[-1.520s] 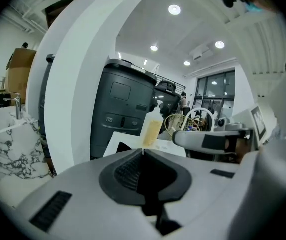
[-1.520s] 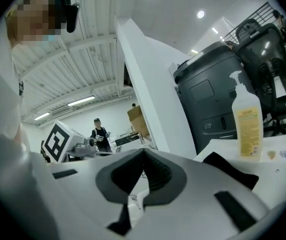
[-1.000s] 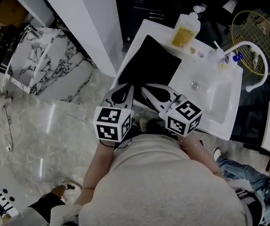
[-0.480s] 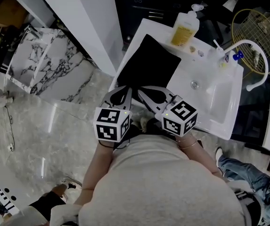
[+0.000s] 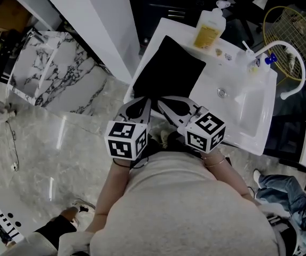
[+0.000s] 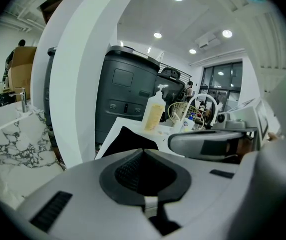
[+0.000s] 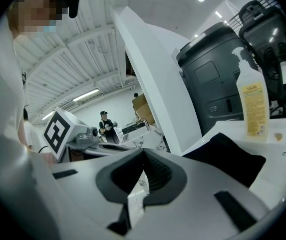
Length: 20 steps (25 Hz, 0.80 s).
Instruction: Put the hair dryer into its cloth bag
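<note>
Head view: left gripper [image 5: 145, 100], right gripper [image 5: 161, 102], fingers clenched empty, at near edge of cloth bag [image 5: 170, 71]

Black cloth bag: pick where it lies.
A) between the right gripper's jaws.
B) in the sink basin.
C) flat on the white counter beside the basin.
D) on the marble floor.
C: the black cloth bag lies flat on the white counter beside the sink basin.

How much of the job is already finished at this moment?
Nothing looks done: the black cloth bag lies flat on the sink counter, and no hair dryer is in view. Nothing is in hand: the left gripper and the right gripper are shut and empty, near the bag's front edge. Left: fetch the dryer, open the bag, put it in.
</note>
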Available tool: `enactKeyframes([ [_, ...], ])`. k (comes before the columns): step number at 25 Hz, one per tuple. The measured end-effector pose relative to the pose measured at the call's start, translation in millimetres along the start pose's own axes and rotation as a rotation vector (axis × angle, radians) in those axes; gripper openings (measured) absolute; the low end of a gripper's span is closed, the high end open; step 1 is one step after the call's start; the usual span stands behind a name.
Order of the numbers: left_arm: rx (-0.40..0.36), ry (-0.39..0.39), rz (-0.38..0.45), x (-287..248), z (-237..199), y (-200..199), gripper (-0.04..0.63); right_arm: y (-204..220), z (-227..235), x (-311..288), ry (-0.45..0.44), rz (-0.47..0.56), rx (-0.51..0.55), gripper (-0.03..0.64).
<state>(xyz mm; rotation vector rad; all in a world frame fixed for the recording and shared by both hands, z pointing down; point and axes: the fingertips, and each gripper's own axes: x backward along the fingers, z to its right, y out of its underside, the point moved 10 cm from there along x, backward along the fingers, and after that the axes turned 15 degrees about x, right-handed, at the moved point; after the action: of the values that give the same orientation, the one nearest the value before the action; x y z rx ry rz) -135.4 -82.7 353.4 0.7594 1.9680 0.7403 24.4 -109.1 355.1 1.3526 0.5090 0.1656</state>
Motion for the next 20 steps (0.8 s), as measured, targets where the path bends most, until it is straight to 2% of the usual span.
enactKeyframes([
  [20,-0.026,0.038,-0.056,-2.7,6.4,7.5,0.01,4.8,-2.2,1.2,-0.005,-0.05,0.015,-0.002],
])
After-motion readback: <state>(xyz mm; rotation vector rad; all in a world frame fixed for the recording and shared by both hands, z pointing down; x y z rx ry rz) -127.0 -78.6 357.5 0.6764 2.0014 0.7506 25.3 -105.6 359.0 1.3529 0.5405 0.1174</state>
